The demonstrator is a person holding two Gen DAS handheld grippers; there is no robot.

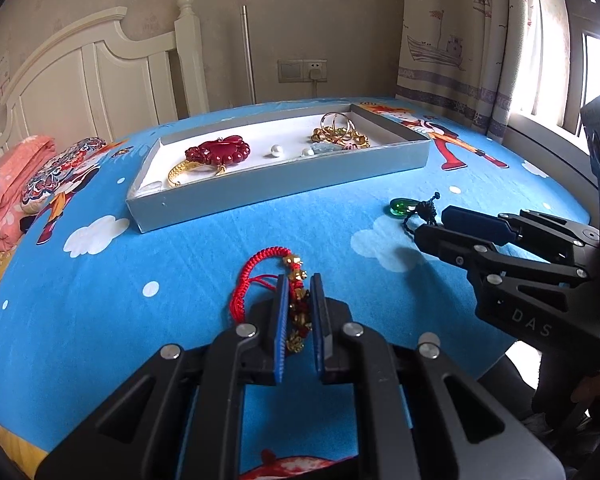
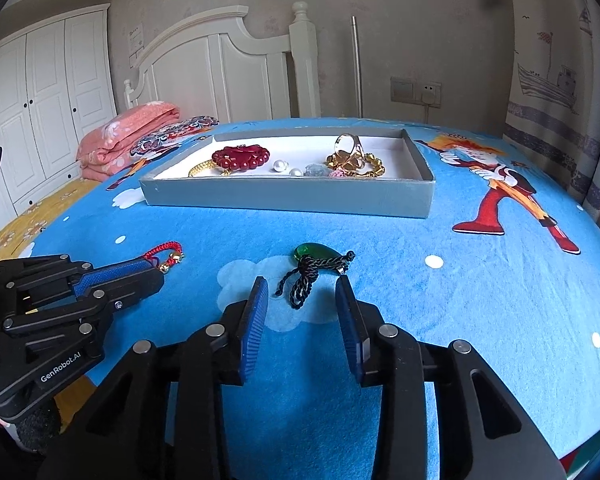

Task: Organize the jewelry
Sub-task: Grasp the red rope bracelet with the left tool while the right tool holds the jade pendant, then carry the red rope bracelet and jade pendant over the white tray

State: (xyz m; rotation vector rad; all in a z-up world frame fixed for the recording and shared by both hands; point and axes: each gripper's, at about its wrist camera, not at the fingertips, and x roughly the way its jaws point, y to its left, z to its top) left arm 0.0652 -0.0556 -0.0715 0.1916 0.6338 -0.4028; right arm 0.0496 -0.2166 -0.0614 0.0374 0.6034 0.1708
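A red cord bracelet with gold beads [image 1: 276,276] lies on the blue bedsheet; my left gripper [image 1: 299,280] is shut on its beaded part. The bracelet also shows in the right wrist view [image 2: 168,254] beside the left gripper [image 2: 152,274]. A green pendant on a black cord [image 2: 314,256] lies just ahead of my right gripper [image 2: 302,284], which is open with the cord's tail between its fingertips. In the left wrist view the pendant [image 1: 402,205] sits by the right gripper [image 1: 432,224]. A grey box tray [image 1: 280,196] [image 2: 292,200] holds red beads, gold chains, pearls and rings.
Folded pink bedding [image 2: 128,136] and a patterned pillow [image 1: 60,172] lie at the far left by the white headboard [image 2: 220,64]. A curtain [image 1: 460,40] and a window are on the right. A white wardrobe [image 2: 40,92] stands at the left.
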